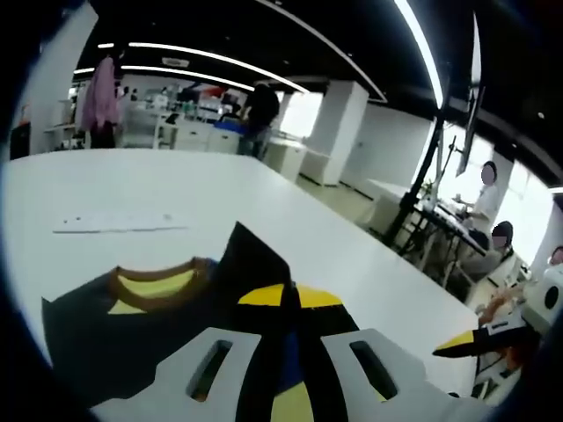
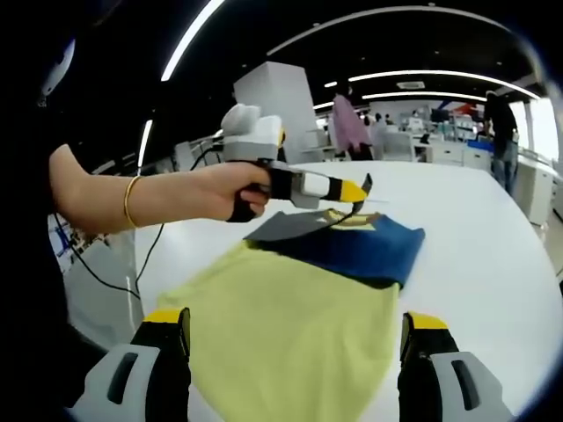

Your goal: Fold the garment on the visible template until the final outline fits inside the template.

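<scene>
The garment [image 2: 290, 325] lies on the white table [image 2: 493, 255], yellow at my end and dark blue [image 2: 361, 246] at the far end. In the left gripper view its brown neckband with yellow inside [image 1: 158, 280] lies flat on dark cloth. My left gripper [image 1: 290, 299] is shut on a fold of dark cloth [image 1: 255, 259] that rises in a peak between its jaws. In the right gripper view a hand holds that left gripper [image 2: 352, 195] over the collar end. My right gripper [image 2: 293, 343] is open, its jaws wide apart above the yellow part. Its yellow and black tip [image 1: 479, 341] enters the left gripper view.
A flat white strip [image 1: 119, 221] lies on the table beyond the collar. The table's edge [image 1: 387, 264] runs along the right, with desks and seated people [image 1: 484, 198] past it. A forearm with a gold bracelet [image 2: 132, 200] crosses from the left. A cable [image 2: 145, 264] hangs off the table's left side.
</scene>
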